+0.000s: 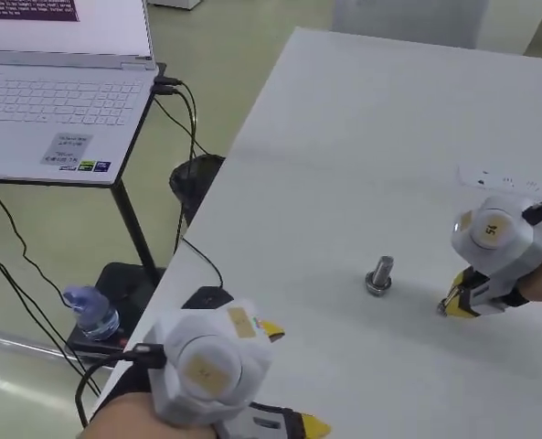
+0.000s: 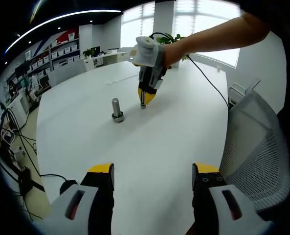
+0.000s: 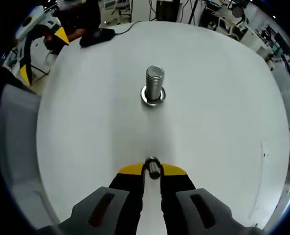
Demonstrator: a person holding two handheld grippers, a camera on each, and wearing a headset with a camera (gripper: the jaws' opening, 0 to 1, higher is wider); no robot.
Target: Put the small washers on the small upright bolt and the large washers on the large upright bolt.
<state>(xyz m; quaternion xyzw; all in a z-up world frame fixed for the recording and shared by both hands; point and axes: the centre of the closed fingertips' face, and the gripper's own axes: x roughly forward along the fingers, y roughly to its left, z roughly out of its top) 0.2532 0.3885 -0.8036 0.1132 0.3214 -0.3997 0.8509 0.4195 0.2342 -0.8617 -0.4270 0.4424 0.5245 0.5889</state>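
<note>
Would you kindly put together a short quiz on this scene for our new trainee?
1. True or false: the left tool is open, with nothing between its jaws.
2. What does the right tool grip? A) a small metal part B) a cable C) a bottle
3. Fill in: the large bolt stands ____ on the table.
Key: 1 true; 2 A; 3 upright.
</note>
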